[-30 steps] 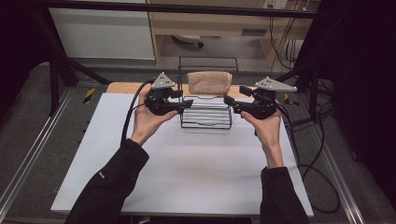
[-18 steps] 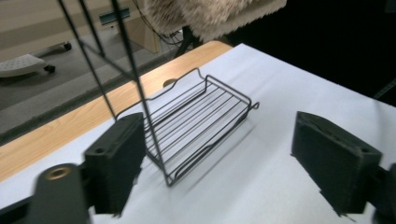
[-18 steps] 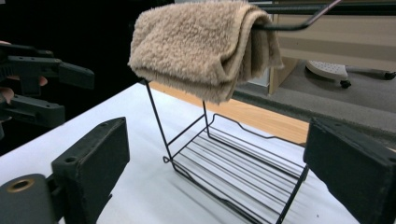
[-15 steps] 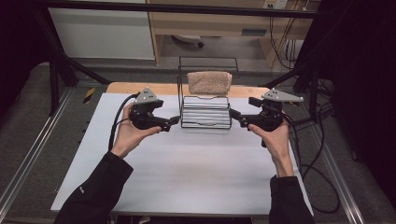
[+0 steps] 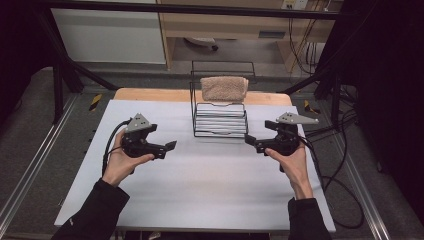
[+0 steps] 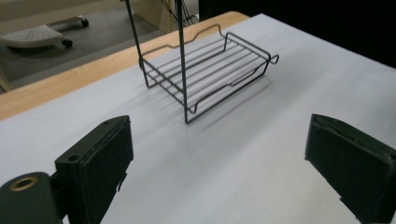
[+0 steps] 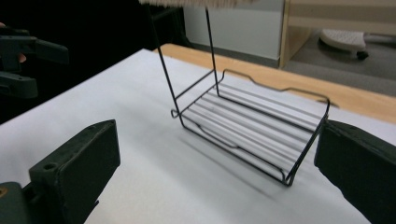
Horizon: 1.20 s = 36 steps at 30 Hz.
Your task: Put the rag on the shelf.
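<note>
The wire rack (image 5: 220, 119) stands near the far edge of the table (image 5: 200, 195), with a folded towel (image 5: 224, 88) draped over its top bar. Both your grippers, left (image 5: 170, 146) and right (image 5: 250, 140), flank it, apart from it; their jaws have just been opening and stand spread, holding nothing. Judged step: release and withdrawal. Next, keep the jaws clear of the wires. Cables (image 5: 340, 185) trail off the right edge.
</note>
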Motion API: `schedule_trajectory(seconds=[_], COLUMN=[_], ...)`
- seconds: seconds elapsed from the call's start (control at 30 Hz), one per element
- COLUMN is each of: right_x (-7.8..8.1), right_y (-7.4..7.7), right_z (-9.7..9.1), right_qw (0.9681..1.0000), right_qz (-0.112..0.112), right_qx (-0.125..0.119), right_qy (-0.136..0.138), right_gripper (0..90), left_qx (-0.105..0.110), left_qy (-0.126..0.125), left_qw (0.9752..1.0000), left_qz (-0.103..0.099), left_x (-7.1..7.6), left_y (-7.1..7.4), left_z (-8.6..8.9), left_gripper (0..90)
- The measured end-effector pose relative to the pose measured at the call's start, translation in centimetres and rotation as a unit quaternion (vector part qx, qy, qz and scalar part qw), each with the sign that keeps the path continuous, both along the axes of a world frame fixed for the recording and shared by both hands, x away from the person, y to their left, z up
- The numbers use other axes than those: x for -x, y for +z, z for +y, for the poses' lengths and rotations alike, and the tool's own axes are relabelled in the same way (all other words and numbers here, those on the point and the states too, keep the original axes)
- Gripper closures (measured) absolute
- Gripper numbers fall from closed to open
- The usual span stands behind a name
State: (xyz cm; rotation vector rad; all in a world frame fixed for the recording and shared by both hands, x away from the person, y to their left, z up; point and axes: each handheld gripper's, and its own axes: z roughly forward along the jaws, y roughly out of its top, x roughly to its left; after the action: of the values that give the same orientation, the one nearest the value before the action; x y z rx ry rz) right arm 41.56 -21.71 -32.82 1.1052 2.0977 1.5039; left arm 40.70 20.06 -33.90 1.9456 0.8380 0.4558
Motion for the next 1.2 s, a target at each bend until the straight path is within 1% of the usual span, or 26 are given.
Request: schedule_trajectory(seconds=[0.2, 0.37, 0.47, 0.53, 0.67, 0.73, 0.83, 0.87, 0.97, 1.03, 1.13, 1.2], right_x=[0.6, 1.1, 1.3, 1.4, 1.8, 2.0, 2.3, 2.4, 2.8, 3.0, 3.4, 3.7], right_y=[-1.8, -3.3, -4.5, -5.3, -6.9, -7.7, -8.7, -9.0, -9.7, -10.1, -10.6, -10.9], right_z=[-0.1, 0.0, 0.0, -0.1, -0.3, -0.4, -0.8, -1.0, -1.4, -1.8, -2.4, -2.8], right_qw=[0.9998, 0.9993, 0.9988, 0.9984, 0.9974, 0.9969, 0.9962, 0.9958, 0.9951, 0.9947, 0.9945, 0.9945], right_qz=[0.011, 0.019, 0.028, 0.039, 0.050, 0.056, 0.063, 0.068, 0.077, 0.074, 0.078, 0.082], right_qx=[0.011, 0.023, 0.032, 0.034, 0.041, 0.042, 0.049, 0.050, 0.051, 0.059, 0.056, 0.053], right_qy=[0.011, 0.022, 0.023, 0.025, 0.032, 0.035, 0.036, 0.036, 0.036, 0.038, 0.042, 0.040], right_gripper=[0.7, 0.7, 0.7, 0.7, 0.8, 0.8, 0.8, 0.8, 0.8, 0.8, 0.8, 0.8], left_qx=[0.002, -0.004, -0.006, -0.013, -0.022, -0.019, -0.021, -0.021, -0.020, -0.022, -0.024, -0.021], left_qy=[0.002, 0.005, 0.010, 0.010, 0.010, 0.009, 0.005, 0.005, 0.005, 0.005, 0.008, 0.012], left_qw=[0.9999, 0.9998, 0.9998, 0.9997, 0.9995, 0.9995, 0.9994, 0.9994, 0.9993, 0.9992, 0.9990, 0.9989], left_qz=[0.013, 0.017, 0.015, 0.017, 0.021, 0.022, 0.027, 0.027, 0.030, 0.032, 0.037, 0.040], left_x=[1.0, 1.5, 1.9, 2.1, 2.6, 2.8, 3.2, 3.3, 3.6, 3.8, 4.0, 4.1], left_y=[-2.1, -3.5, -4.2, -4.7, -5.8, -6.3, -7.2, -7.3, -8.2, -8.6, -9.1, -9.3], left_z=[1.2, 2.0, 2.5, 2.8, 3.3, 3.6, 4.0, 4.1, 4.6, 4.8, 5.3, 5.6], left_gripper=[7.8, 8.2, 8.7, 8.9, 8.8, 8.9, 8.8, 8.7, 8.7, 8.7, 8.6, 8.3])
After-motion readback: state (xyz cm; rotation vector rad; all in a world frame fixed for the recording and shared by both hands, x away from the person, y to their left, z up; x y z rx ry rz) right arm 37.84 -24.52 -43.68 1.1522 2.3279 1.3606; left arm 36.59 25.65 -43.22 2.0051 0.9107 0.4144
